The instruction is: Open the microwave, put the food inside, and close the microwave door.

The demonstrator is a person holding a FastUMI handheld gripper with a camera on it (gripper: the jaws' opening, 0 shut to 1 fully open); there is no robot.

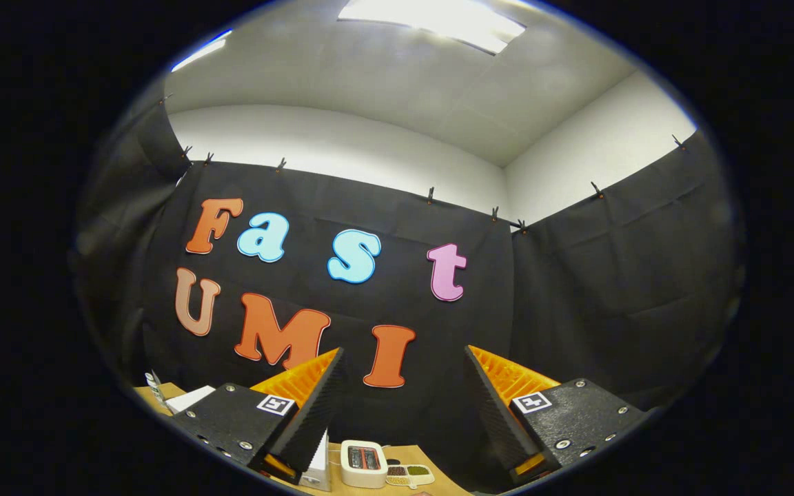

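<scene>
— Fingers of the hand-held gripper (404,386) stand wide apart with nothing between them, released. It is tilted up toward the booth's wall and ceiling, high above the worktop (431,458).

— Where is the microwave, then?

— Small and low, between the two fingers and well beyond them: a pale, rounded toy-like microwave (364,463) sitting on the wood. Its door looks closed to me, with dark panels on the front, though it is tiny from here and I would not swear to it.

— And the food?

— Just beside the microwave, on its right, lies a little tray of food (409,473) with a few compartments, some brownish, some green. So the food sits outside, on the worktop, touching or nearly touching the oven.

— Why hold the tool so high?

— My guess is that it is simply carried clear of the small things, so nothing gets knocked. With food out and the door seemingly closed, the putting-in looks undone.

— Anything else down there?

— Something white lies near the left finger (321,403); I cannot tell what.
</scene>
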